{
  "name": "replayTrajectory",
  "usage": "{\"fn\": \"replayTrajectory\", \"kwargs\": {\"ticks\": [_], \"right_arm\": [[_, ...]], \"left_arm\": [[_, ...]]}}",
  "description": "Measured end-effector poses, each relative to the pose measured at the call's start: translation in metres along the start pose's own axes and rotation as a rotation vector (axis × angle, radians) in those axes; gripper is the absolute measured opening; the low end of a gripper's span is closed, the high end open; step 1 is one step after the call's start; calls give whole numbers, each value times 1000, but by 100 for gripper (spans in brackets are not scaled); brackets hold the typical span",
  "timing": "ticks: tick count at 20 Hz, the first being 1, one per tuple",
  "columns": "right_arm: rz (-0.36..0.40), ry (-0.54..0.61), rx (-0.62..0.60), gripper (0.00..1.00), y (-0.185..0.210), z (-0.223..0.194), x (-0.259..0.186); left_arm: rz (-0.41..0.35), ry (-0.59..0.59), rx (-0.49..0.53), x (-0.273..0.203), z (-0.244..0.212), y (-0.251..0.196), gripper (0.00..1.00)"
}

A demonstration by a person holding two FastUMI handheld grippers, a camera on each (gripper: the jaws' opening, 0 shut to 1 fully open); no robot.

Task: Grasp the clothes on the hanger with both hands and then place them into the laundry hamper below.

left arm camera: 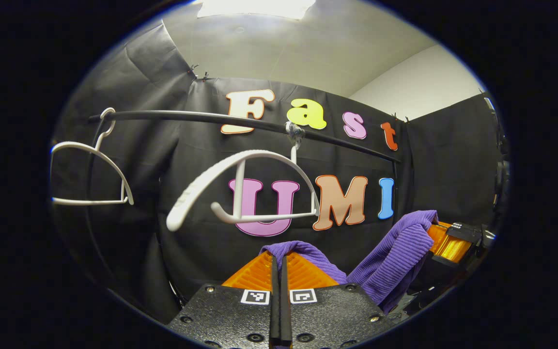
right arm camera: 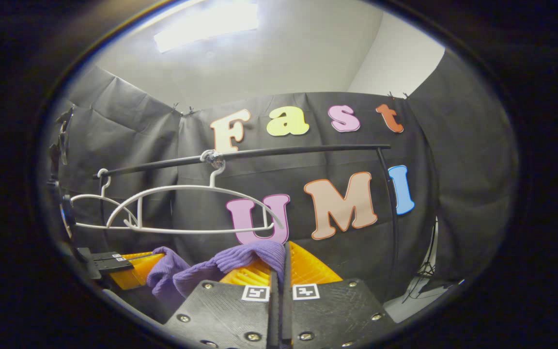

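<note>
Here, in the left gripper view, a bare white hanger (left arm camera: 92,169) is hanging at nine o'clock from the black rail (left arm camera: 187,116), which is running across from ten o'clock toward three. Nearer the middle, a second white hanger (left arm camera: 245,186) is dangling from the same rail, tilted, with nothing on it. At six o'clock the left gripper (left arm camera: 279,264) is clenching its orange fingers (left arm camera: 308,274) together on a fold of the purple garment (left arm camera: 390,257), the knit cloth bunching over the fingertips and stretching away toward four o'clock. There the right gripper (left arm camera: 446,242) is showing at the far end of the cloth, the fabric draping over its orange fingers.

In the right gripper view, the left gripper (right arm camera: 133,269) is sitting at eight o'clock with the purple garment (right arm camera: 221,264) reaching from it toward the centre. Above, at nine to ten o'clock, both hangers (right arm camera: 187,208) are hanging off the rail (right arm camera: 284,151), one behind the other. At six o'clock the right gripper (right arm camera: 281,264) is pinching the garment's ribbed edge, its jaws pressing closed on it. The garment is hanging clear below the hangers, spanning between the two grippers.
</note>
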State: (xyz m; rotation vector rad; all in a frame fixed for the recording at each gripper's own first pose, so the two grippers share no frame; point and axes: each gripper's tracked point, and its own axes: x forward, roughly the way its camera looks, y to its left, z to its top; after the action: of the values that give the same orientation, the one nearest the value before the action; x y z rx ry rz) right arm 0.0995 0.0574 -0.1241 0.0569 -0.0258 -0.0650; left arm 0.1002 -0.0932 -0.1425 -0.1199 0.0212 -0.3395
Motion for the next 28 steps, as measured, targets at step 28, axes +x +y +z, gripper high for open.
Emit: {"fn": "replayTrajectory", "kwargs": {"ticks": [28], "right_arm": [[-57,356,-58,7,-24,-294,30]], "left_arm": [[80,232,-35,37,-257,46,1]]}}
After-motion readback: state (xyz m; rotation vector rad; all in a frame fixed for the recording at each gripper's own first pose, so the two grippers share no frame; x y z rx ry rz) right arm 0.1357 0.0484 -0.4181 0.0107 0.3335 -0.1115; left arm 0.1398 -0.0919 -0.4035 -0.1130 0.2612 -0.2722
